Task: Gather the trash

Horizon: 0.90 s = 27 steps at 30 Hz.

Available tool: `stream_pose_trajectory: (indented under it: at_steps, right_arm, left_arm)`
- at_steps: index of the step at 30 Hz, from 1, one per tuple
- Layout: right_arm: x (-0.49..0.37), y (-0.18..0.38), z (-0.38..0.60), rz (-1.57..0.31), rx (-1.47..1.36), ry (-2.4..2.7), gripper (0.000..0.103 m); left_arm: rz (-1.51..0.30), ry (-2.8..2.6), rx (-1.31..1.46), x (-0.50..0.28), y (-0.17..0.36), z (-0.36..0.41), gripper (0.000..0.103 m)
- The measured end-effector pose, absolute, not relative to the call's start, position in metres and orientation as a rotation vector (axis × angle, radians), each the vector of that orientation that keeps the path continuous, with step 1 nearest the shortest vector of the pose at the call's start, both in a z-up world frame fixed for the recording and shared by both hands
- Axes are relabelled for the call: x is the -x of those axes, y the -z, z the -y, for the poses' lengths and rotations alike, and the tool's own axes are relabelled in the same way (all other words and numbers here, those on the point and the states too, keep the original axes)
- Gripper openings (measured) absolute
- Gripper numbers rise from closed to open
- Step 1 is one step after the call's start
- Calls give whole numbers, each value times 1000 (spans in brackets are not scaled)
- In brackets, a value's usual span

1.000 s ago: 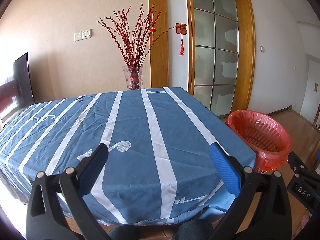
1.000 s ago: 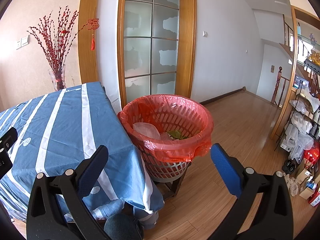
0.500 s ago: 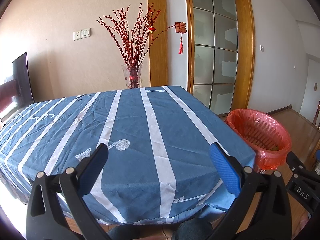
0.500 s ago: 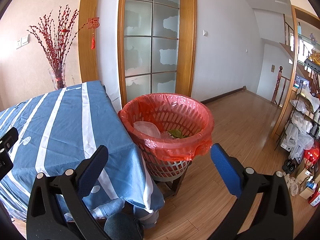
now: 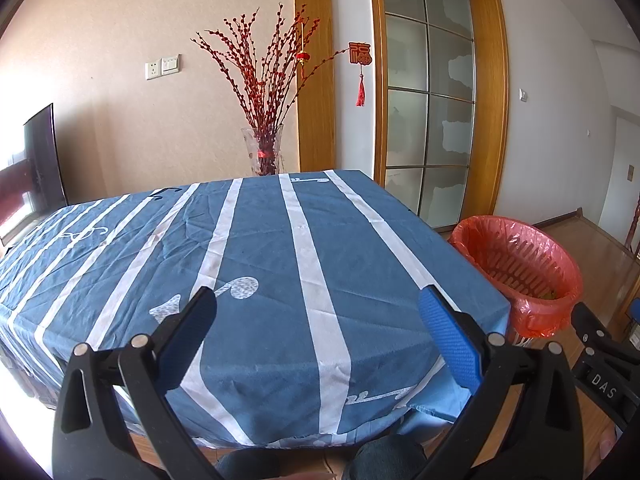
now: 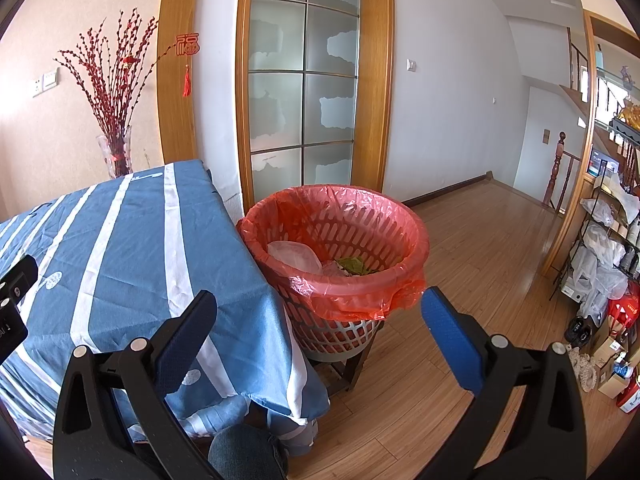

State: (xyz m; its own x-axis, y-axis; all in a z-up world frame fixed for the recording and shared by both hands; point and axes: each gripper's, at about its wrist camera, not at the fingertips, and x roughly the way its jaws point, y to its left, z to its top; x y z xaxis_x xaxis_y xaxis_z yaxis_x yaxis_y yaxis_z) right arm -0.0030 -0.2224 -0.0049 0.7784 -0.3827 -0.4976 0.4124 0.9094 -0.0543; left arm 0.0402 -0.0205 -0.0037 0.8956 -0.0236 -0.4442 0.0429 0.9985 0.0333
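Grippers [image 5: 318,320] [image 6: 319,320] gaping (both empty).

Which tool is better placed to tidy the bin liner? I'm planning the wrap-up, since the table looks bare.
Probably the right tool: open and empty, it faces the trash basket directly. The left tool, also open, faces the tablecloth, with the basket off to its side.

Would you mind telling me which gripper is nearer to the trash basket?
The right gripper: the trash basket sits straight ahead between its open fingers. The left gripper faces the table, basket off to its right.
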Motion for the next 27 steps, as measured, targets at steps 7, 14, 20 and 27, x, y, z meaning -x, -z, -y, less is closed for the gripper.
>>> stream_pose_trajectory:
  at_steps: [7, 14, 20, 27]
  right_arm:
    - [4, 6, 222, -525, -59, 430, 101]
    - [4, 5, 222, -527, -59, 429, 101]
    - [5, 11, 221, -528, -58, 428, 101]
    - [4, 10, 222, -528, -59, 427, 101]
  left_arm:
    - [-460, 35, -43, -41, 3, 20, 99]
    - [-462, 36, -42, -40, 4, 20, 99]
    - [-461, 36, -42, -40, 5, 20, 99]
    - [-458, 35, -47, -39, 7, 22, 99]
